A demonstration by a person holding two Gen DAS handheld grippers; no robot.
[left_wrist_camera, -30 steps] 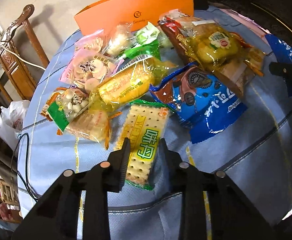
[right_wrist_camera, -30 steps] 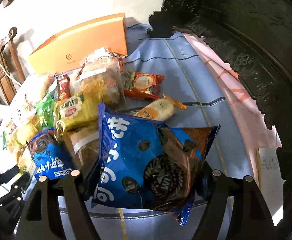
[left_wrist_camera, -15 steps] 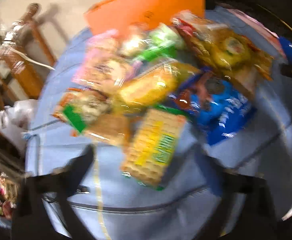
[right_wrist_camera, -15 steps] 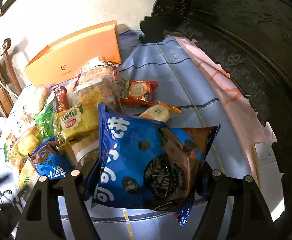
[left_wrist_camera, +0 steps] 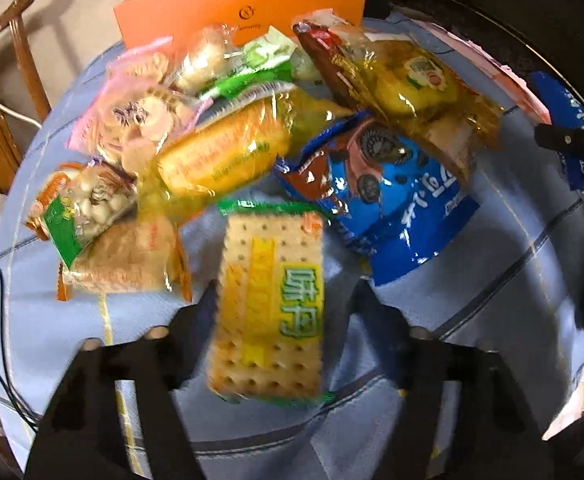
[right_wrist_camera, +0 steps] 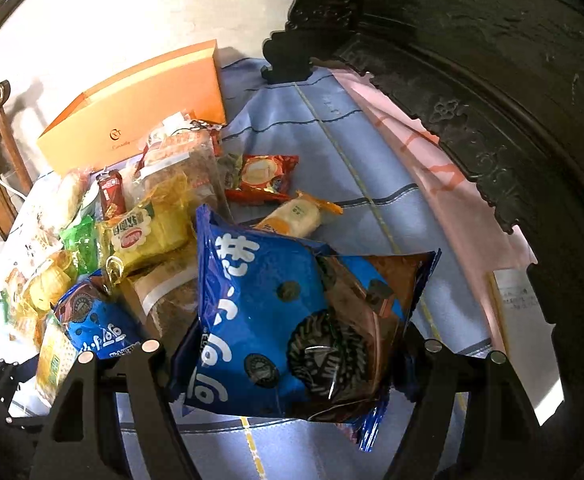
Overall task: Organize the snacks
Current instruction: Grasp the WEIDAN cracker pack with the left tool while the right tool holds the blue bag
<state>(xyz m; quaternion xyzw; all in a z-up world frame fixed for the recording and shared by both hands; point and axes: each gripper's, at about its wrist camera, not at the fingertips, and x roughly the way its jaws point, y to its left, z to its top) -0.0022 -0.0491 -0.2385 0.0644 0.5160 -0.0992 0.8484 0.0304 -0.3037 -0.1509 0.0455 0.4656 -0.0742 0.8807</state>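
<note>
A blue tablecloth (left_wrist_camera: 491,300) covered the table, and an orange box (left_wrist_camera: 244,4) stood along its far edge behind a heap of wrapped snacks. In the right wrist view, the right gripper (right_wrist_camera: 292,344) was clamped on a large blue cookie bag (right_wrist_camera: 292,312), held off the cloth with the bag filling the space between the jaws. A smaller blue cookie bag (left_wrist_camera: 379,196) lay on the cloth beside a yellow cake pack (left_wrist_camera: 224,156) and a pink biscuit bag (left_wrist_camera: 132,116). Nearest the left gripper (left_wrist_camera: 284,304) lay the cracker pack (left_wrist_camera: 270,308), green-edged with a yellow band, flat on the cloth between the two jaws. Those jaws had just been closing around it; the left one lay against the pack's edge, while the right one stood just clear, so the pack was not yet pinched.
</note>
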